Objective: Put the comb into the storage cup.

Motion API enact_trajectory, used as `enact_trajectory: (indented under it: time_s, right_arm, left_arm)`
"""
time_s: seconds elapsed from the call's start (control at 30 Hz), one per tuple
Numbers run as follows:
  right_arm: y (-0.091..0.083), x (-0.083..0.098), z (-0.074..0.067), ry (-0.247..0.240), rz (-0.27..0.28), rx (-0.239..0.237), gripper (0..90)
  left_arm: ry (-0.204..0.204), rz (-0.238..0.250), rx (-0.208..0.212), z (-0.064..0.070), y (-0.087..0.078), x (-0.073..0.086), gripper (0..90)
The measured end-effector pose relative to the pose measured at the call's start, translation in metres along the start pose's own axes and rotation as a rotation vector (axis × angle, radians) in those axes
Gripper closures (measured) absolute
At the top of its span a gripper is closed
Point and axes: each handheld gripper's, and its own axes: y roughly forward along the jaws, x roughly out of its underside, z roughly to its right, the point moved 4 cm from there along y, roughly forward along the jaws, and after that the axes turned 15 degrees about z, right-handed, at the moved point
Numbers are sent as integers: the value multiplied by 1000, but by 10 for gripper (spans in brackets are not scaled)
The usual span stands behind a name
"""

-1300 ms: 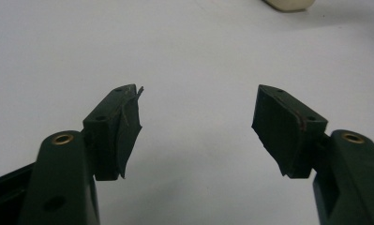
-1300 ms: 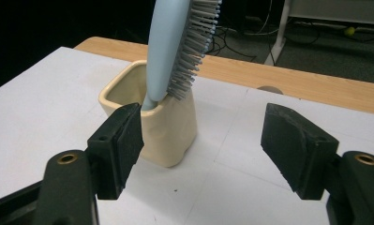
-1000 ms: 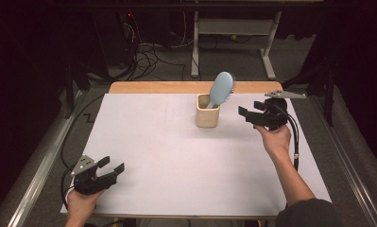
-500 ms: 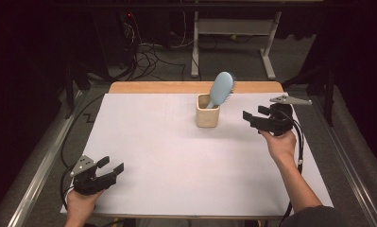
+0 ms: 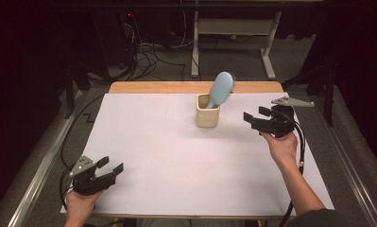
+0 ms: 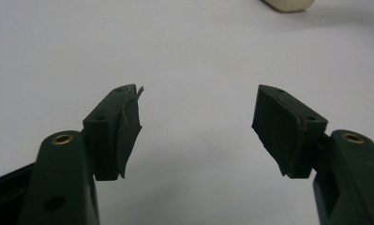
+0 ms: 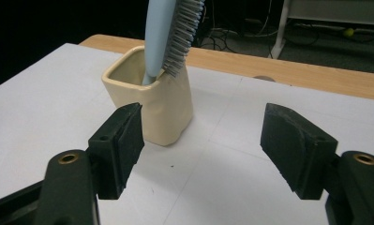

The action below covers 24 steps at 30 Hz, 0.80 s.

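Note:
A cream square cup [image 5: 208,114] stands at the back middle of the white table, and a light blue hairbrush [image 5: 221,89] rests in it handle down, leaning right. In the right gripper view the cup [image 7: 152,105] and the brush [image 7: 168,33] are close ahead, bristles to the right. My right gripper [image 5: 253,118] hovers open to the right of the cup, apart from it, its jaws [image 7: 201,145] empty. At the front left corner my left gripper [image 5: 111,165] rests low, and its jaws [image 6: 198,126] stand open over bare white surface.
The white sheet [image 5: 176,156] covers the table, with a wooden strip [image 5: 153,87] along the far edge. Cables and a desk frame [image 5: 233,42] sit on the floor behind. A metal rail [image 5: 35,170] runs along the table's left side.
My right gripper has drawn back to the right, away from the cup, and lowered slightly. The left gripper has stayed where it was.

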Motion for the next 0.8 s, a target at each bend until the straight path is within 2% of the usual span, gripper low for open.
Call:
enact_trajectory:
  time_s: [0.8]
  right_arm:
    - [-18, 9, 3, -2, 17, -4, 307]
  left_arm:
    - [8, -7, 2, 1, 5, -1, 330]
